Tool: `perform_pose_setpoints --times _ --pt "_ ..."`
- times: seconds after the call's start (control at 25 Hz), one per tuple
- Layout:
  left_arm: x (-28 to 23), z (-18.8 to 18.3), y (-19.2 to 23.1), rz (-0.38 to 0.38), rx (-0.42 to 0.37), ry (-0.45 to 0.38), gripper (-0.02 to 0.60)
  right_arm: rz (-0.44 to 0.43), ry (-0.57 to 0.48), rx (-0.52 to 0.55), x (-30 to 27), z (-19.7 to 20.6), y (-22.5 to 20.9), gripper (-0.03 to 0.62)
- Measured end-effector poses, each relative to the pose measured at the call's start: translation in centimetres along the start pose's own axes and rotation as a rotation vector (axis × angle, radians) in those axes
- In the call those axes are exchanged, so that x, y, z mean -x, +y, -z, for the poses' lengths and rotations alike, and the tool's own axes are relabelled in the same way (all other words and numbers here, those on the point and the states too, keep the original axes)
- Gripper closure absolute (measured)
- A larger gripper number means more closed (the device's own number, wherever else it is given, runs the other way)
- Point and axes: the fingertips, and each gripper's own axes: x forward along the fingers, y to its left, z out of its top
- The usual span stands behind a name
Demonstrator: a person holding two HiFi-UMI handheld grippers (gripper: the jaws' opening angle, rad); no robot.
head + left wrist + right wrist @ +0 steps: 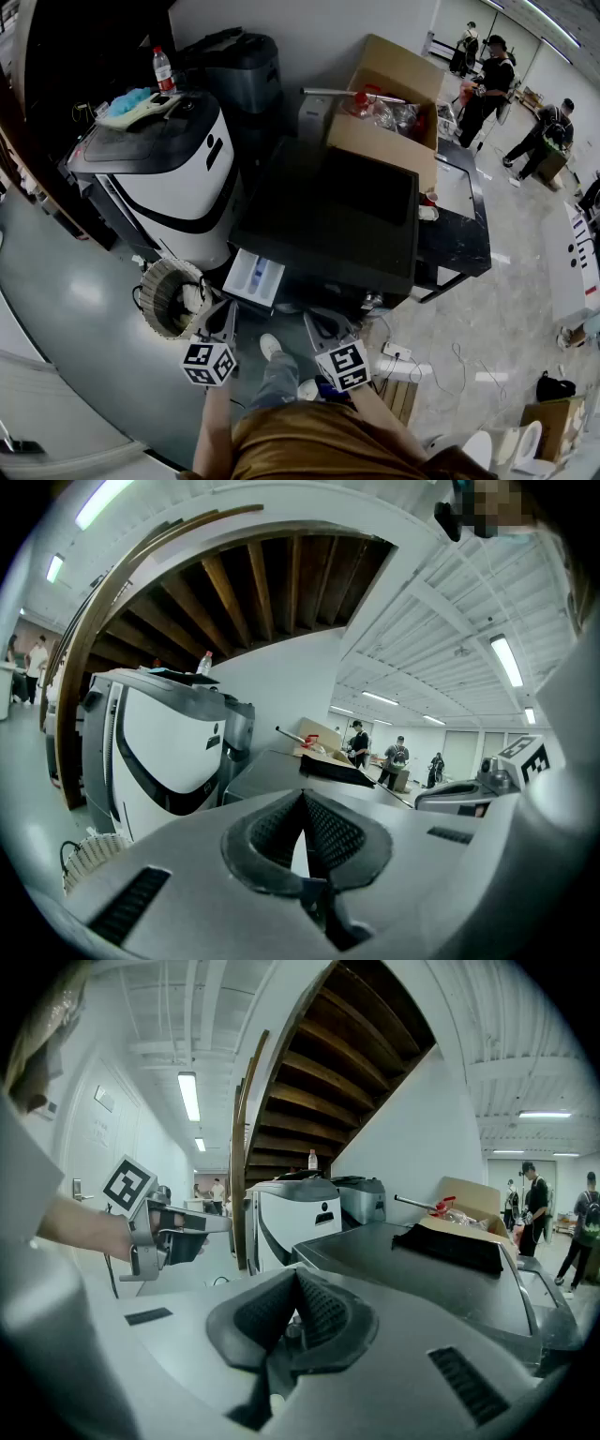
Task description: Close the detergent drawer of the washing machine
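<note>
The washing machine [328,220] is a dark-topped box in the middle of the head view. Its white detergent drawer [253,277] stands pulled out from the front at the lower left corner, with a blue patch inside. My left gripper [225,311] hangs just below the drawer, jaws shut and empty, a short gap from its front. My right gripper [315,321] is to the right, in front of the machine, also shut with nothing held. In the left gripper view the pads [328,832] meet. The right gripper view shows its pads [319,1309] pressed together and the left gripper [159,1227] to the side.
A white and black machine [178,159] stands left of the washer with a water bottle [163,67] on top. A woven basket [173,295] sits on the floor beside the drawer. A cardboard box [389,103] is behind the washer. A power strip [398,352] and cables lie at the right.
</note>
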Motion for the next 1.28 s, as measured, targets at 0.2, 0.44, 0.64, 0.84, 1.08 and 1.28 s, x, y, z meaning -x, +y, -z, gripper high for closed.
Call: perform_pose_setpoints --times 0.2,0.44,0.64,0.84,1.08,1.28 --pt "-0.3 -0.1 -0.2 0.013 -0.002 0.004 0.557 0.004 -0.001 0.000 -0.3 -0.2 0.0 0.582" --pt "-0.5 -0.5 -0.2 0.025 -0.003 -0.005 0.557 0.015 -0.019 0.010 -0.6 -0.3 -0.5 0.582" --pt "-0.6 -0.1 0.1 0.020 0.006 0.002 0.557 -0.017 -0.009 -0.027 -0.7 0.1 0.0 0.582" --pt "-0.8 0.5 0.5 0.019 0.011 0.014 0.557 -0.037 -0.005 -0.033 -1.0 0.4 0.2 0.582" --pt "-0.9 1.4 1.4 0.001 0.015 0.038 0.557 -0.037 0.009 -0.047 -1.5 1.0 0.0 0.582" --pt "-1.2 2.2 2.1 -0.013 0.041 0.049 0.557 -0.040 0.030 -0.067 -1.8 1.8 -0.2 0.582"
